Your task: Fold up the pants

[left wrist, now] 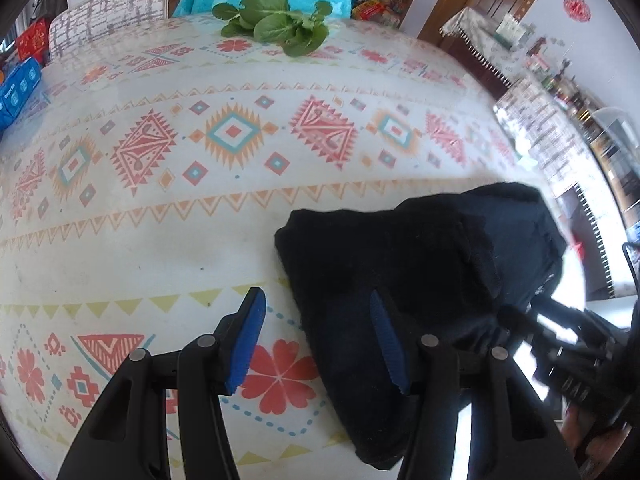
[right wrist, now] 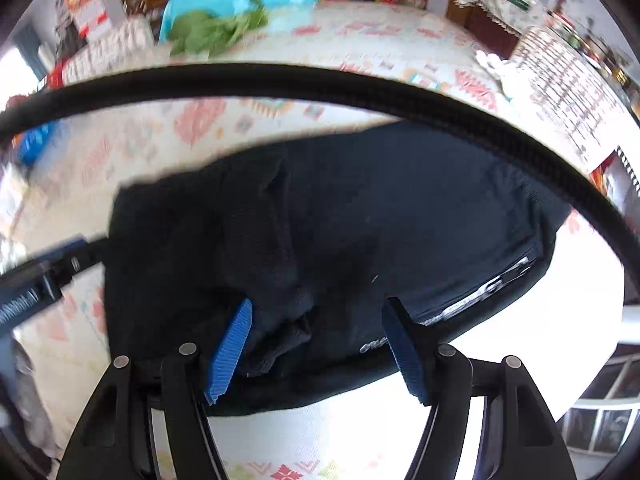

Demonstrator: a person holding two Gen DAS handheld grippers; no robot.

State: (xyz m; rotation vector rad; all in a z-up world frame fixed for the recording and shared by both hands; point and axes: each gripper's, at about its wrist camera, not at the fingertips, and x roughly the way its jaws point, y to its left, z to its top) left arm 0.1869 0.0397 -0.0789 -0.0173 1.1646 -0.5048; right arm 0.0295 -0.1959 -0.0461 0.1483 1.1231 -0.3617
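1. The pants lie on the table as a compact dark bundle, near the table's front edge and toward its right end. The greens sit well apart from the bundle, at the table's far edge.
2. Fold state: several layers are stacked in the bundle, with a thick ridge across the top. Judgement: the main folds appear done.
3. In the right wrist view a white-printed strip, probably the waistband, shows along the bundle's right front edge. A loose tuck of cloth bunches at the front edge, so the stack is not fully flat.
4. Left gripper: fingers spread, nothing between them. One pad is over bare table just beside the bundle's left edge; the other is over the bundle.
5. Right gripper: fingers spread, poised over the bundle's front edge. Whether the pads touch the cloth I cannot tell; the frame is blurred.
6. A black cable arcs across the right view, beyond the bundle.
7. Remaining, by judgement: smooth the bunched tuck and square the edges; possibly one last fold.
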